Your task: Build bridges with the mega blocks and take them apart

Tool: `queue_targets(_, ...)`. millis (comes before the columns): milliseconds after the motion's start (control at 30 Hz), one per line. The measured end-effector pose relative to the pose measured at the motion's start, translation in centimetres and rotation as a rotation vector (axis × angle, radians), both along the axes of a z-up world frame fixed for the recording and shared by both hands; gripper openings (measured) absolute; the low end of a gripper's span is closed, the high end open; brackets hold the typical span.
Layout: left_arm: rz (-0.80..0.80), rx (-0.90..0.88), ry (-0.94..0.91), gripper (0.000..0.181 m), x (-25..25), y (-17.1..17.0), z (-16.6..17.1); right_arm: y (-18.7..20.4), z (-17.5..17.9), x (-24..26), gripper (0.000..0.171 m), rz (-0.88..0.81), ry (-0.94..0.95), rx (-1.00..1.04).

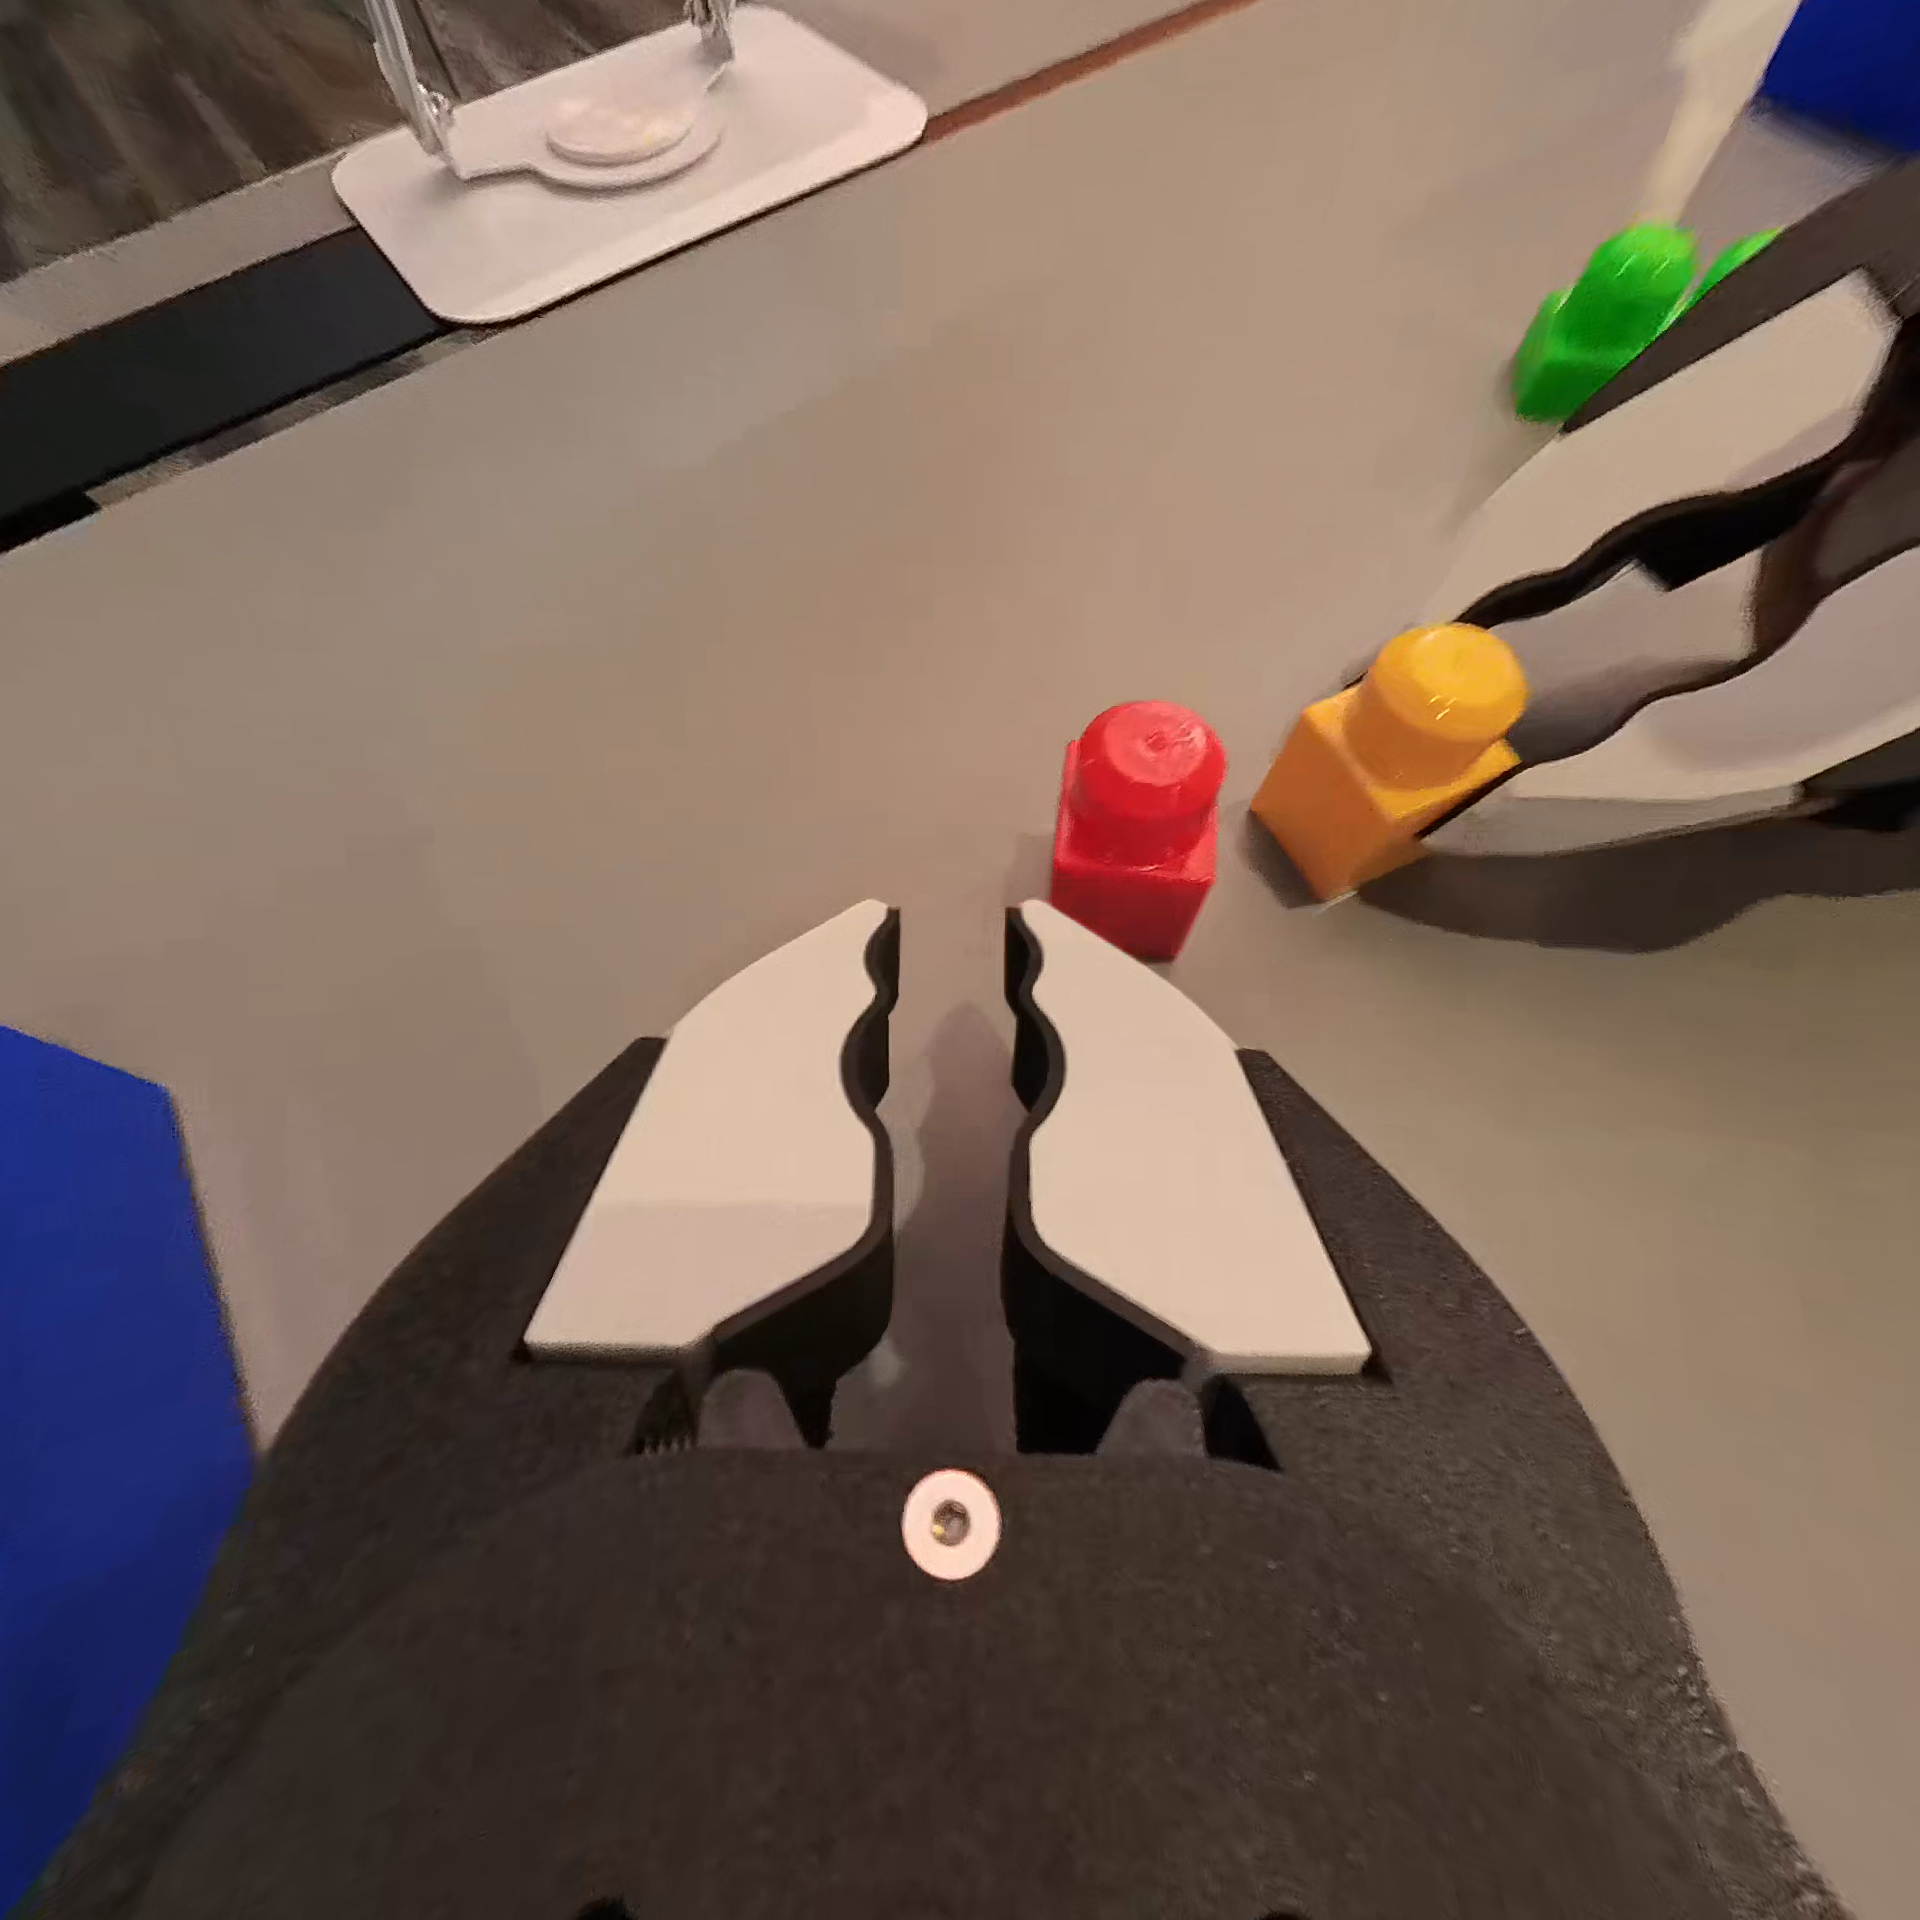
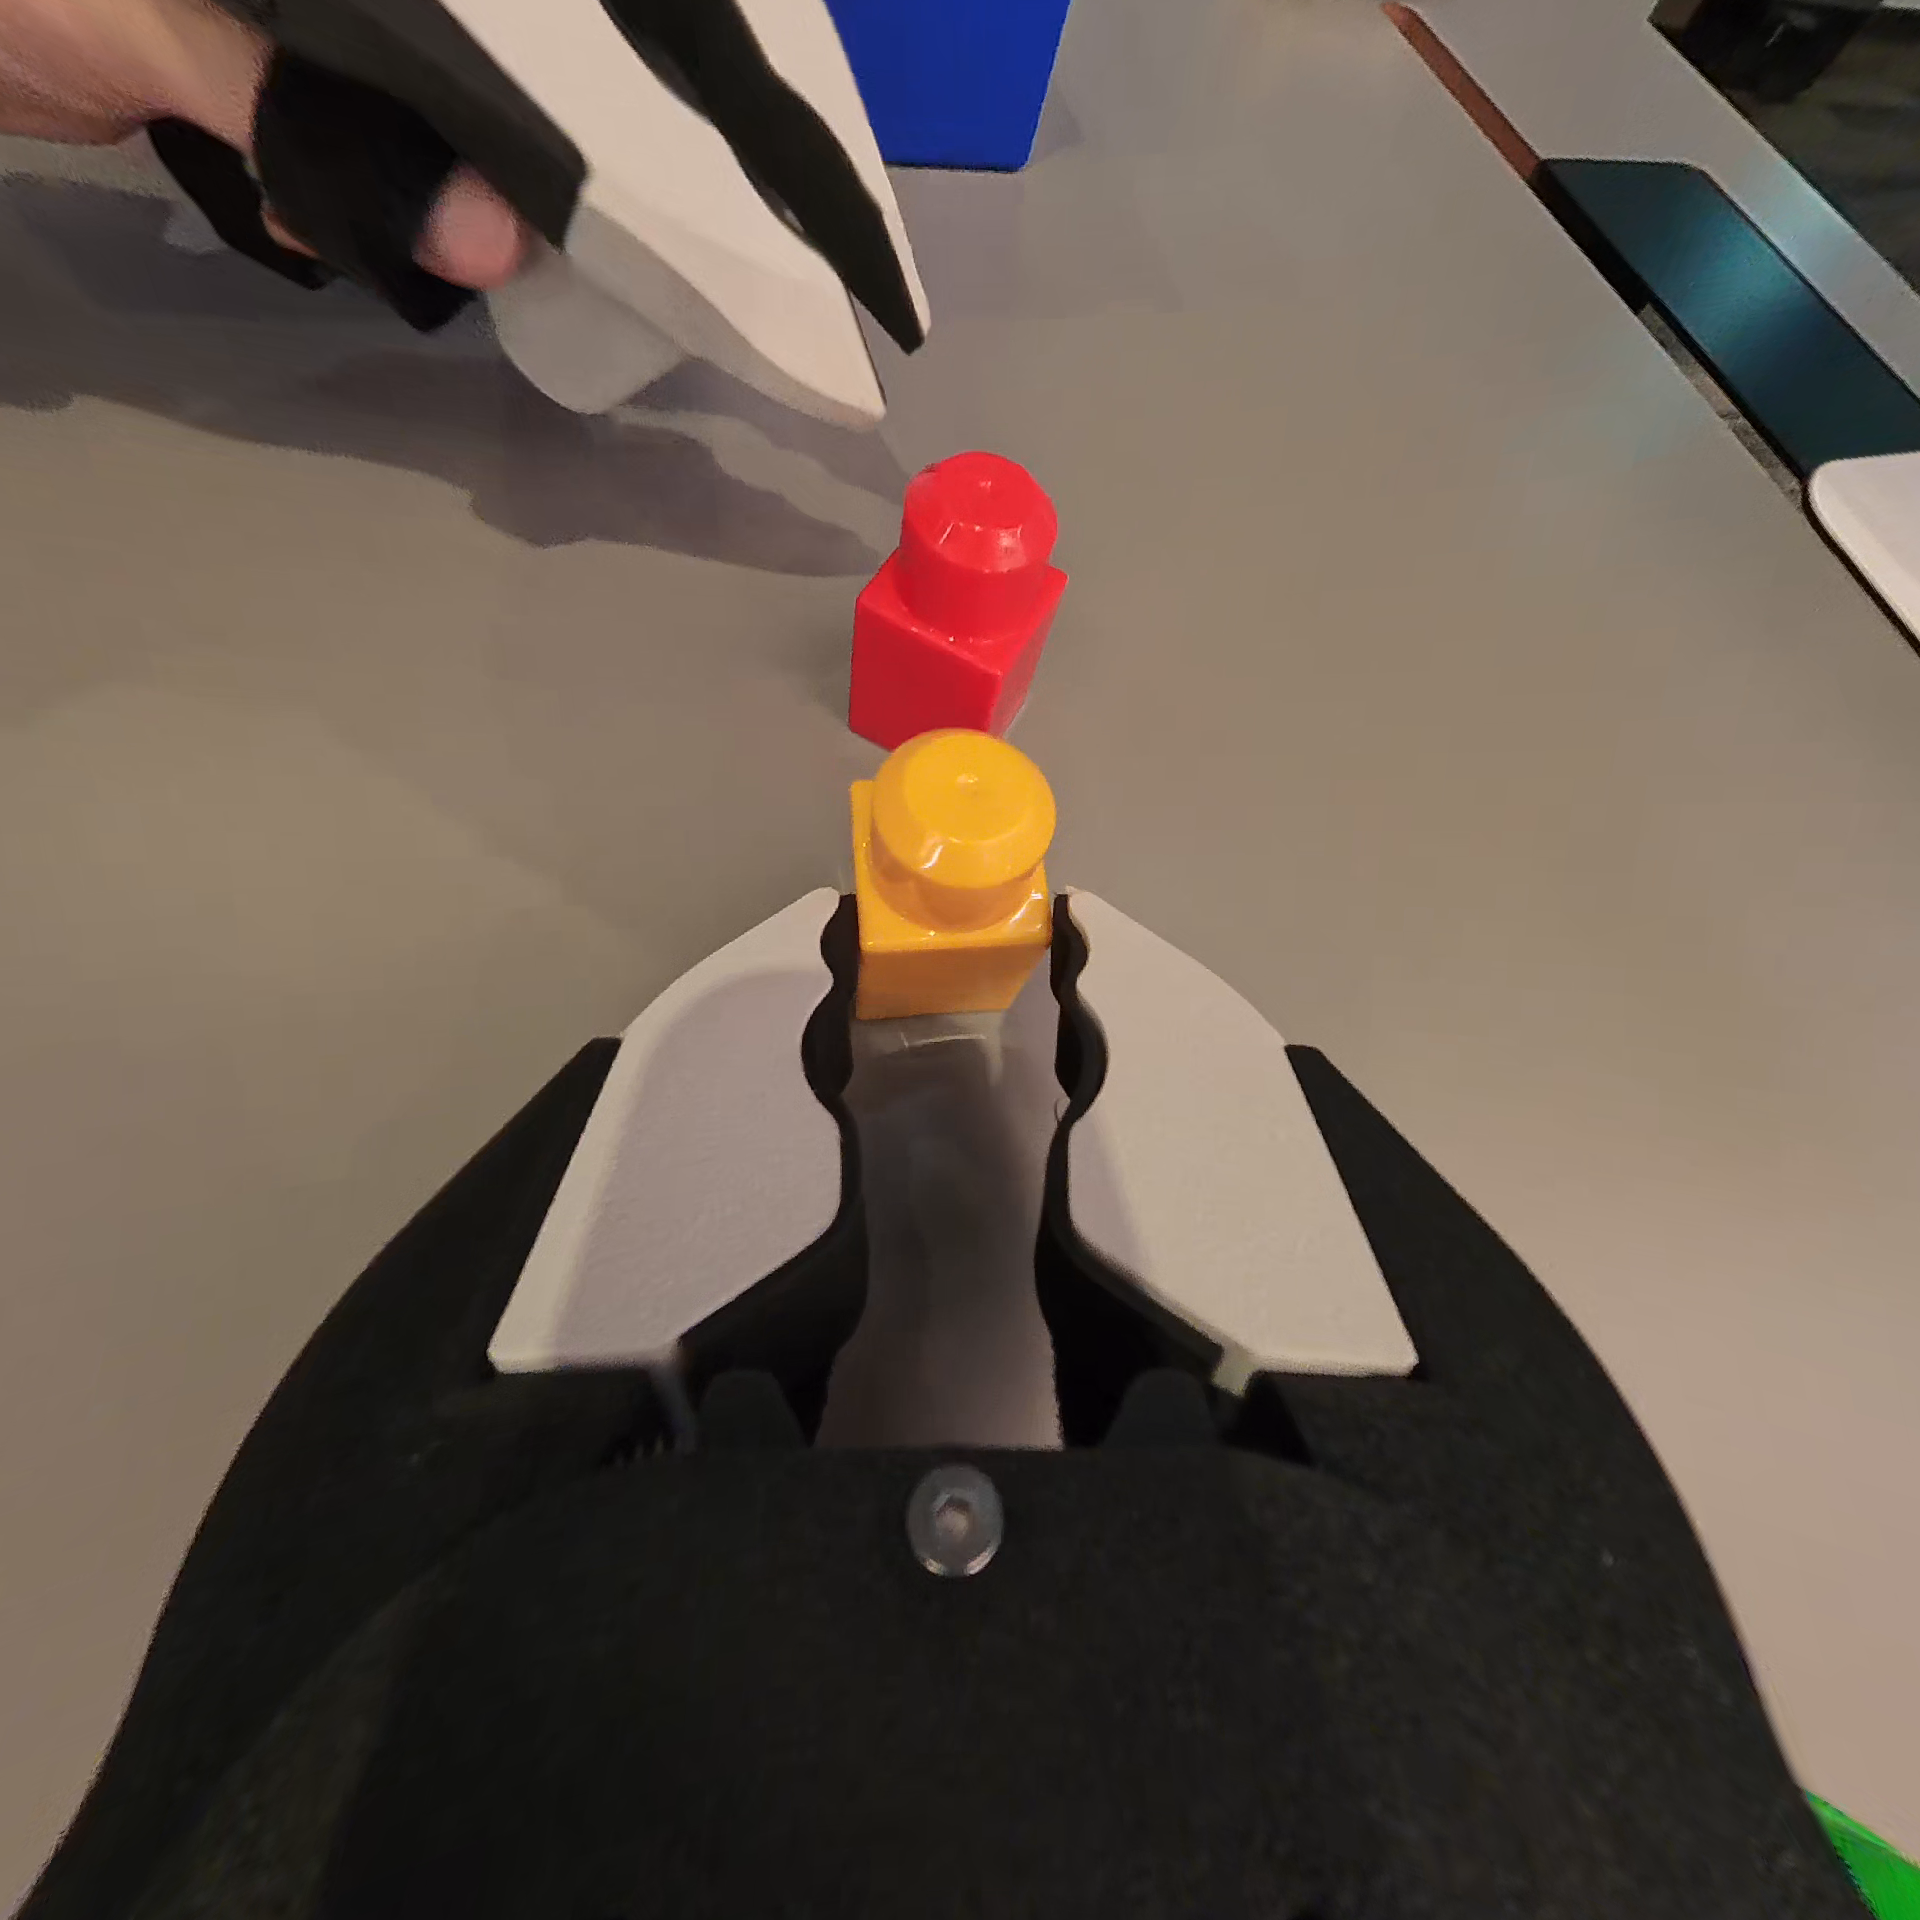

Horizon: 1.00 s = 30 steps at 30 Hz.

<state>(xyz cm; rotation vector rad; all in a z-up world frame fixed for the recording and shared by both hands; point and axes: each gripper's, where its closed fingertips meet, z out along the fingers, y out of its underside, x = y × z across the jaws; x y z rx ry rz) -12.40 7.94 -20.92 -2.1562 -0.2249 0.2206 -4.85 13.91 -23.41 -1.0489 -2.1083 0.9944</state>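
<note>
A yellow single-stud block point(image 2: 951, 883) stands on the grey table point(image 2: 1403, 831) between my right gripper's point(image 2: 948, 904) fingertips, which are closed against its sides. A red single-stud block point(image 2: 956, 613) stands just beyond it, a small gap apart. In the left wrist view the red block point(image 1: 1138, 831) is just right of my left gripper point(image 1: 951, 914), which is empty with a narrow gap between its fingers. The yellow block point(image 1: 1387, 758) and the right gripper point(image 1: 1413, 758) are further right. A green block point(image 1: 1600, 312) lies far right, partly hidden behind the right gripper.
A blue box point(image 1: 94, 1351) stands at the left, also seen far across the table in the right wrist view point(image 2: 951, 73). A white mat point(image 1: 623, 187) with a clear stand sits at the table's far edge. A person's hand point(image 2: 343, 177) holds the left gripper point(image 2: 894, 376).
</note>
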Motion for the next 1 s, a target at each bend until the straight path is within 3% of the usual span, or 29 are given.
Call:
queue_targets(167,0.028,-0.098,0.118,0.007,-1.8,0.8,-1.5,-0.7,0.0,-0.5,0.035,-0.003,-0.010,-0.022)
queue_targets(400,-0.019,-0.047,-0.064,0.005,-0.6,2.6,-2.4,-0.8,0.0,-0.4,0.035,-0.015,-0.016,-0.035)
queue_targets(867,-0.127,-0.066,-0.041,0.003,2.9,2.9,-3.0,-0.2,0.0,-0.4,0.035,0.114,-0.016,-0.041)
queue_targets(1000,-0.093,-0.093,-0.014,0.002,1.4,2.8,-3.2,0.4,0.0,-0.9,0.035,0.116,-0.008,-0.025)
